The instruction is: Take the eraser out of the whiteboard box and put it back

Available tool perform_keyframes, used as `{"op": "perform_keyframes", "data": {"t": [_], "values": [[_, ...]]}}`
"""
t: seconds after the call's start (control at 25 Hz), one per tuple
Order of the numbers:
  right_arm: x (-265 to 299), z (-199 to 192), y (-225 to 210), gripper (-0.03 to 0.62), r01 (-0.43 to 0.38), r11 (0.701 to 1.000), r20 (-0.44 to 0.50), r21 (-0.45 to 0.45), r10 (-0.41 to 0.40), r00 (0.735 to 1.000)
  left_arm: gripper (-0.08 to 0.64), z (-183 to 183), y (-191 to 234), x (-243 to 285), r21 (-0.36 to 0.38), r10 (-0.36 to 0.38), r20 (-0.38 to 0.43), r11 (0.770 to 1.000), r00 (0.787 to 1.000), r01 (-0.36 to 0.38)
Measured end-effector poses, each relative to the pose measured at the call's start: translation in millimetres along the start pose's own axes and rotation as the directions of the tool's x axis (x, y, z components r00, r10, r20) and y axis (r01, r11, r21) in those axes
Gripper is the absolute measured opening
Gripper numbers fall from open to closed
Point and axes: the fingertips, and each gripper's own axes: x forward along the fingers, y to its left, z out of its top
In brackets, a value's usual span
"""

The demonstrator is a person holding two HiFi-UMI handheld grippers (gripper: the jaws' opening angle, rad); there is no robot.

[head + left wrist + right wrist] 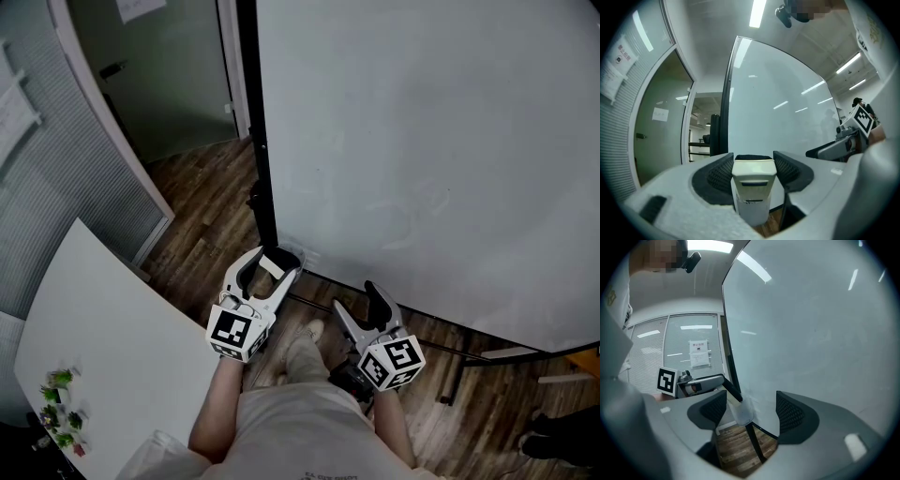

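The left gripper (753, 165) has its jaws partly closed on the pale eraser (753, 187), pads pressing both its sides, and holds it level at the lower left corner of the whiteboard (422, 141), just by the translucent whiteboard box (741, 413) fixed there. The right gripper (752, 401) stands wide open and empty below the whiteboard's bottom edge

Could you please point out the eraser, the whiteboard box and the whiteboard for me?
eraser (753, 185): left gripper view, on its pale plastic body.
whiteboard box (741, 411): right gripper view, on its translucent wall.
whiteboard (422, 141): head view, on its bare white surface.
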Motion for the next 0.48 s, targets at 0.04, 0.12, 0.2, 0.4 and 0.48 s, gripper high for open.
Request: {"op": "perform_keyframes", "data": {"t": [0.04,0.12,0.2,0.4,0.48], "values": [[-1,0,1,0.322,-0.001,1.000,0.002,0.000,0.001,1.000,0.262,2,0,-2,0.002,0.003,0.005,1.000,1.000,-0.003],[-3,1,2,0.322,-0.002,1.000,0.004,0.001,0.002,1.000,0.262,6,0,-4,0.005,0.009,0.015,1.000,1.000,-0.009],[-5,1,3,0.322,-0.001,1.000,0.006,0.001,0.001,1.000,0.262,9,0,-7,0.005,0.013,0.021,1.000,1.000,-0.013],[-9,3,7,0.323,-0.004,1.000,0.015,-0.005,0.004,1.000,0.262,17,-2,-15,0.010,0.020,0.035,1.000,0.999,-0.020],[-12,4,9,0.322,-0.005,1.000,0.019,-0.004,0.005,1.000,0.262,21,-3,-18,0.012,0.020,0.040,1.000,0.999,-0.020]]}}
